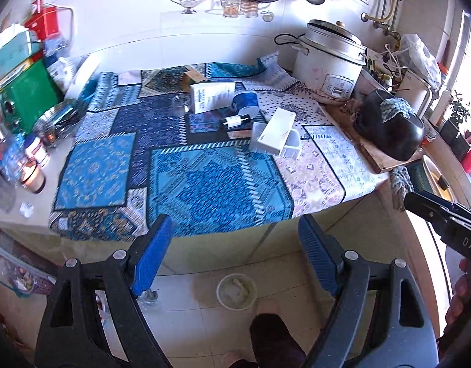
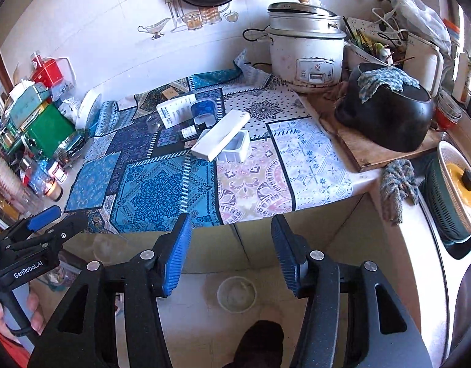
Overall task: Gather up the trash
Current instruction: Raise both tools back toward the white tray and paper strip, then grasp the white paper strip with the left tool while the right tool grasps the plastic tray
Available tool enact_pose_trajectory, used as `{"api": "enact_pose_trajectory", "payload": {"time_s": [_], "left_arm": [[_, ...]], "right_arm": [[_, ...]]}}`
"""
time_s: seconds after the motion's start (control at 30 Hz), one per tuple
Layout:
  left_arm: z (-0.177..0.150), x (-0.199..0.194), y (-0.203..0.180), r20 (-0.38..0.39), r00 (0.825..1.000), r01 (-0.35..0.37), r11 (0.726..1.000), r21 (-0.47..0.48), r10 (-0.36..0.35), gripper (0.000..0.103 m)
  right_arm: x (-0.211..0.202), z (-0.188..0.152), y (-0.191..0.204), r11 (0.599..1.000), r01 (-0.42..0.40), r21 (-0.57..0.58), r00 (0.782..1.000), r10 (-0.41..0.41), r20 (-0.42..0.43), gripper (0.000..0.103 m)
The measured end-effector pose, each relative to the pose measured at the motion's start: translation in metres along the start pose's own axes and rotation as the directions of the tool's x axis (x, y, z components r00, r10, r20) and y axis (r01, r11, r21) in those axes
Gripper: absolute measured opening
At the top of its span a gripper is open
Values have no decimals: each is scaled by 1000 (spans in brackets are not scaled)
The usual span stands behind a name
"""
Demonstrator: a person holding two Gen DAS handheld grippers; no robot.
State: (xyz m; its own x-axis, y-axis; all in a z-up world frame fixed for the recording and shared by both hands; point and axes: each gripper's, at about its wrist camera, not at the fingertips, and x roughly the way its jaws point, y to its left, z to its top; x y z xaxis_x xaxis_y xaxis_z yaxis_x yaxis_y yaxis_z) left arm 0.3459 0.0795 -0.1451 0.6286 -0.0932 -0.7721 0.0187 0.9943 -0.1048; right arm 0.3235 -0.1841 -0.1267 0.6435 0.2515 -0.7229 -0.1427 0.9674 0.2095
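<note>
Trash lies in a cluster on the patterned cloth (image 1: 210,181) (image 2: 161,190): a long white box (image 1: 276,132) (image 2: 221,135) resting on a clear plastic tray (image 1: 292,147) (image 2: 237,147), a white leaflet box (image 1: 210,95) (image 2: 177,109), a blue tub (image 1: 246,99) (image 2: 204,107), a small dark bottle (image 1: 235,121) (image 2: 191,130) and a clear jar (image 1: 180,103). A small white bin (image 1: 237,291) (image 2: 237,294) stands on the floor below. My left gripper (image 1: 235,254) and right gripper (image 2: 232,253) are open, empty, held off the counter's front edge.
A white rice cooker (image 1: 330,61) (image 2: 305,46) and a black pot (image 1: 391,128) (image 2: 388,107) on a wooden board stand at the right. Jars, bottles and a green box (image 1: 27,101) (image 2: 48,132) crowd the left. A sink basin with a colander (image 2: 456,190) is far right.
</note>
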Motion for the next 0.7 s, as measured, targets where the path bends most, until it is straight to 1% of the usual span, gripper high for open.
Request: {"api": "enact_pose_trajectory", "payload": {"time_s": [0.13, 0.27, 0.37, 0.47, 0.57, 0.7], "left_arm": [[30, 28, -14, -3, 1000, 19, 1000, 13, -19, 83], [64, 67, -35, -22, 1000, 7, 999, 46, -6, 83], [92, 105, -51, -75, 997, 20, 998, 60, -15, 83], [116, 143, -65, -120, 993, 14, 998, 60, -7, 83], [132, 181, -76, -161, 987, 11, 999, 42, -5, 83], [144, 225, -89, -214, 977, 9, 998, 60, 4, 83]], "right_arm": [[11, 21, -19, 1000, 7, 0, 1000, -7, 13, 50], [34, 46, -42, 1000, -12, 9, 1000, 12, -2, 50], [51, 69, -58, 1000, -21, 3, 999, 21, -26, 50], [68, 93, -77, 999, -42, -18, 998, 41, -49, 50], [89, 114, -96, 998, -52, -40, 996, 49, -77, 50], [120, 135, -117, 997, -69, -36, 991, 64, -115, 50]]}}
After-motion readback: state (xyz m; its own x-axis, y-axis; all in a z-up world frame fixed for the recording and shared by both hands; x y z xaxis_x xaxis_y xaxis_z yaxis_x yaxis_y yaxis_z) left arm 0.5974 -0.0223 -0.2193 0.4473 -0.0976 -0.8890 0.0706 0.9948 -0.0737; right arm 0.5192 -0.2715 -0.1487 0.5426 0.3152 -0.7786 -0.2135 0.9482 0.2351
